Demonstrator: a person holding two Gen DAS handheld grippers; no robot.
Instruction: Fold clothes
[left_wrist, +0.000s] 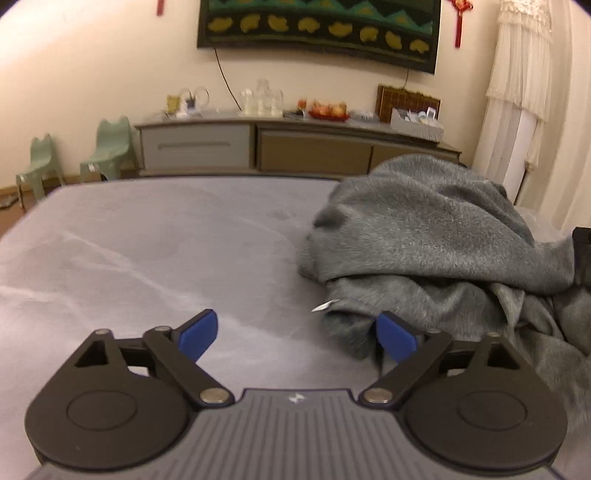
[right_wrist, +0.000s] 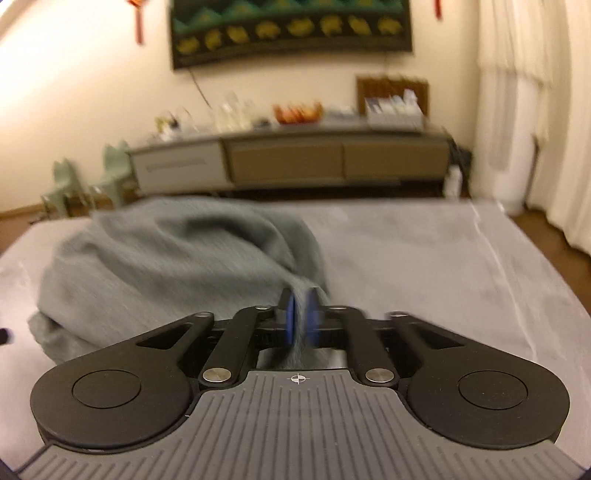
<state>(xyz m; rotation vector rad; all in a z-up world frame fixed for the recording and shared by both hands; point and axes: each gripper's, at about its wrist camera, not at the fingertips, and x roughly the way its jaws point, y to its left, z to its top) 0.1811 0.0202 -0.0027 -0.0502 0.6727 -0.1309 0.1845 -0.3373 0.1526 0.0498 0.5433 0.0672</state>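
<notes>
Right gripper (right_wrist: 300, 317): my blue pads are pinched nearly together on a bunch of the grey garment (right_wrist: 166, 266), which trails away to its left (this view is blurred).
Left gripper (left_wrist: 299, 338): jaws spread wide, holding nothing; its right pad sits against a low fold of the garment (left_wrist: 436, 236).
Garment: a crumpled fleecy heap toward the table's (left_wrist: 147, 251) right side in the left wrist view, a small white tag (left_wrist: 325, 305) poking out at its near edge.
Step, as I judge it: spreading the heap flat first.
Doing it well: I'd close the left on a single layer near the tag, then draw the two grips apart evenly, low over the table.
</notes>
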